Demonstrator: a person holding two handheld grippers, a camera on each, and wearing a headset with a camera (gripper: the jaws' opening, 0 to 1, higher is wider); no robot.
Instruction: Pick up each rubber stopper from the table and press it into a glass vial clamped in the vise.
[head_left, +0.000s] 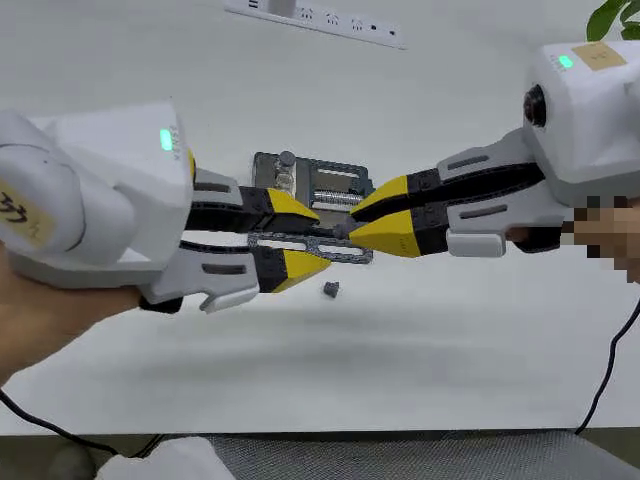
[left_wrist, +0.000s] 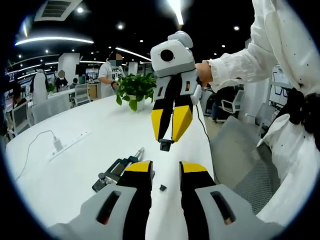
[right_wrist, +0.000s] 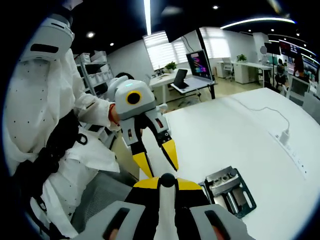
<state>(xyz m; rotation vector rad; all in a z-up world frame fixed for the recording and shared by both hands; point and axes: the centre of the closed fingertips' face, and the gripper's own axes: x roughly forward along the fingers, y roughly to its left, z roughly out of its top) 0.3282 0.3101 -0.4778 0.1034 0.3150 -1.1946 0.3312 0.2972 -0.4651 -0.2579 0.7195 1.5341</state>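
A small metal vise (head_left: 300, 185) stands on the white table, with a glass vial (head_left: 286, 180) clamped in it. My right gripper (head_left: 350, 226) comes in from the right and is shut on a dark rubber stopper (head_left: 341, 231), held just above the vise's near side. The same stopper (left_wrist: 165, 145) (right_wrist: 167, 180) shows pinched at the jaw tips in both gripper views. My left gripper (head_left: 322, 238) faces it from the left, open and holding nothing. One loose stopper (head_left: 331, 290) (left_wrist: 162, 187) lies on the table in front of the vise (left_wrist: 117, 170) (right_wrist: 230, 190).
A white power strip (head_left: 320, 20) lies at the table's far edge, and a plant (head_left: 620, 15) stands at the far right. A black cable (head_left: 610, 380) hangs off the right side. The table's near edge (head_left: 320, 432) runs close below the grippers.
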